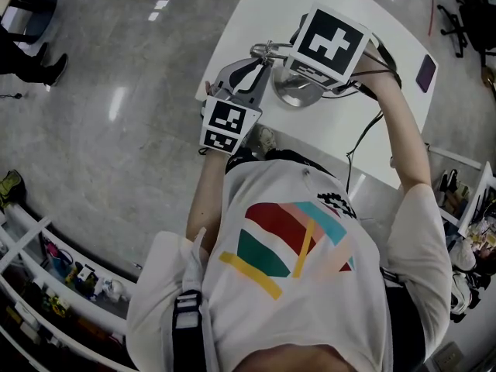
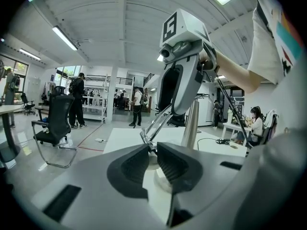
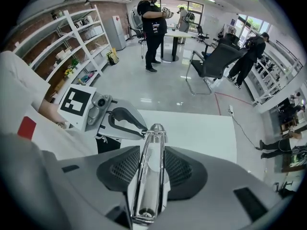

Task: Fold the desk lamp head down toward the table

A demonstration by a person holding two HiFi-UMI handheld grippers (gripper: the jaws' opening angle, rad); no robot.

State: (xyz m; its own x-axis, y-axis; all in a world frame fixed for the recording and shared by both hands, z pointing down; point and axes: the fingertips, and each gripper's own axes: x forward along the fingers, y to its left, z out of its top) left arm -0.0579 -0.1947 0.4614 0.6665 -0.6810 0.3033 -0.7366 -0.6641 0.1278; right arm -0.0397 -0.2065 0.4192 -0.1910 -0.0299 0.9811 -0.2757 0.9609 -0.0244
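Observation:
A chrome desk lamp [image 1: 298, 90] stands on the white table [image 1: 256, 6]. My right gripper [image 3: 149, 164] comes from above and is shut on the lamp's chrome arm [image 3: 149, 176], which runs along its jaws to a rounded end cap [image 3: 156, 128]. My left gripper [image 2: 152, 150] is shut on the joint at that end [image 2: 146, 139], and its fingertips [image 3: 139, 131] touch the cap. In the head view the left gripper [image 1: 260, 59] reaches in from the table's near edge. The right gripper's marker cube [image 1: 332, 41] covers the right jaws there.
A cable [image 1: 364, 138] trails off the table's near side, and a small dark flat object [image 1: 425, 72] lies at the far right. Office chairs [image 2: 55, 121] [image 3: 216, 61] and people [image 3: 153, 23] stand on the floor around. Shelves [image 3: 72, 47] line the wall.

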